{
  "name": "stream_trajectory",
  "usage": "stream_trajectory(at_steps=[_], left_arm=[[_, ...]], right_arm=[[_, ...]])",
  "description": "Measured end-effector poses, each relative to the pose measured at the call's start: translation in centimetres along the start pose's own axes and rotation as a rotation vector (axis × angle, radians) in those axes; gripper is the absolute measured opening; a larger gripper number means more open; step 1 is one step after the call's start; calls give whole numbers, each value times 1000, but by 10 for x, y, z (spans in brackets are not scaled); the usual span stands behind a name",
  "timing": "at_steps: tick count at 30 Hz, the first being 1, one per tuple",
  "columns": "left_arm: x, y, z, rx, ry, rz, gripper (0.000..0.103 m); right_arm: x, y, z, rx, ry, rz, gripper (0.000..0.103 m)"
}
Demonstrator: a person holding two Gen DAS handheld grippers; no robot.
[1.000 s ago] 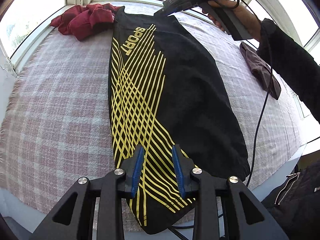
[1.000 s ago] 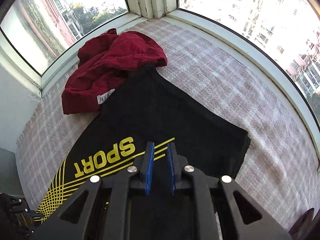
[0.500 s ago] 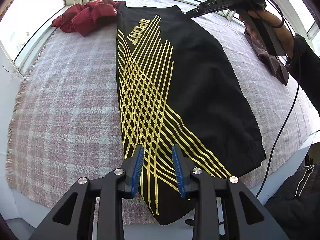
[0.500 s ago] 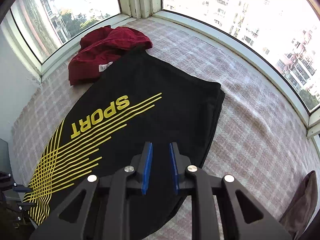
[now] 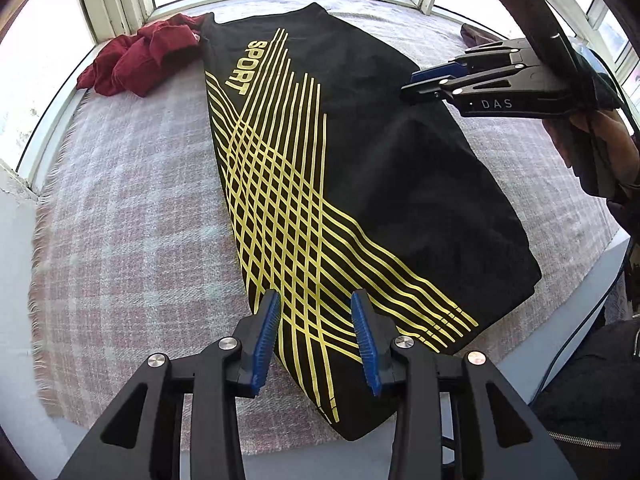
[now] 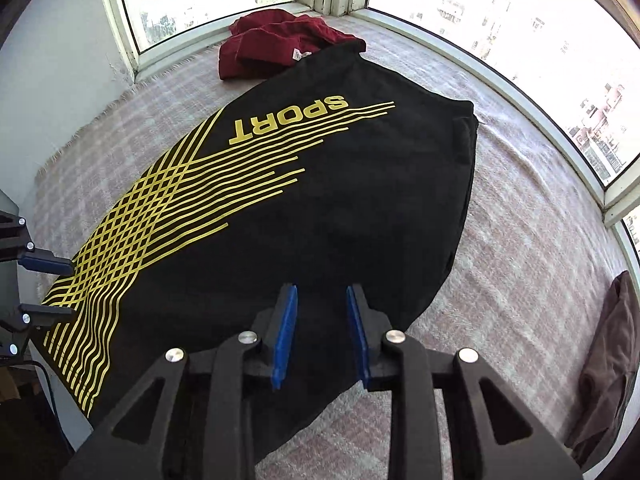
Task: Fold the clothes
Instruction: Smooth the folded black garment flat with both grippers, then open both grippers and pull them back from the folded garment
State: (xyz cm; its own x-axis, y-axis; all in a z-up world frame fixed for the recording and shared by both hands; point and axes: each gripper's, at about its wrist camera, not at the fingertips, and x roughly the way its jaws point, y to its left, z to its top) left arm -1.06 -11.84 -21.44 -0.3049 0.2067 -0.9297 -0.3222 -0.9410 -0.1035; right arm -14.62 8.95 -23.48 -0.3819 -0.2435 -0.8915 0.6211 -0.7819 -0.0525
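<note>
Plaid blanket (image 5: 132,216) covering a window-bay platform, with a black garment (image 5: 360,184), printed SPORT in yellow, lying flat along its middle, already folded lengthwise into a long strip. A crumpled red garment (image 5: 140,60) touches the strip's far end; a brown cloth (image 6: 608,364) lies well apart near the blanket's right edge. Left gripper (image 5: 316,336) hovers above the near end, jaws opening, fabric below but not pinched. Right gripper (image 6: 322,332) is over the strip's right edge, jaws likewise opening, nothing pressed between the pads. Judged step: between folds, lengthwise fold complete. The next move likely calls for pinching one end at both corners and carrying it across to halve the strip
</note>
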Motion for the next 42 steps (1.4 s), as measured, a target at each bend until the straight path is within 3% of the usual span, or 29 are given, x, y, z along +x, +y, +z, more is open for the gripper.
stream_trajectory(at_steps=[5,9,13,16,20,28,31,34,37,42], left_arm=[[-24,-10,-17,43,-8,71,35],[-30,-8,-31,38,-3,44,35],[-24,-11,-31,93,-6,-25,35],[-5,-9,-31,151,40,-67,35],[1,-2,-35,174,67,-123,37],[-25,21,-41,131,63,-194,37],[-29,21,-47,149,78,-188,37],[-32,17,-51,172,89,-188,37],[-25,15,-47,199,97,-161,37],[-21,11,-48,182,101,-185,37]], right_arm=[[-41,4,-37,36,-48,30,26],[-73,5,-81,98,-35,121,26],[-84,24,-109,160,-14,149,26],[-72,48,-106,166,-11,128,26],[-43,68,-109,183,81,49,26],[-82,41,-135,486,-1,31,27],[-88,43,-146,462,16,-38,27],[-90,58,-149,329,8,-64,27],[-86,73,-153,180,20,-15,27],[-81,88,-148,123,26,32,27]])
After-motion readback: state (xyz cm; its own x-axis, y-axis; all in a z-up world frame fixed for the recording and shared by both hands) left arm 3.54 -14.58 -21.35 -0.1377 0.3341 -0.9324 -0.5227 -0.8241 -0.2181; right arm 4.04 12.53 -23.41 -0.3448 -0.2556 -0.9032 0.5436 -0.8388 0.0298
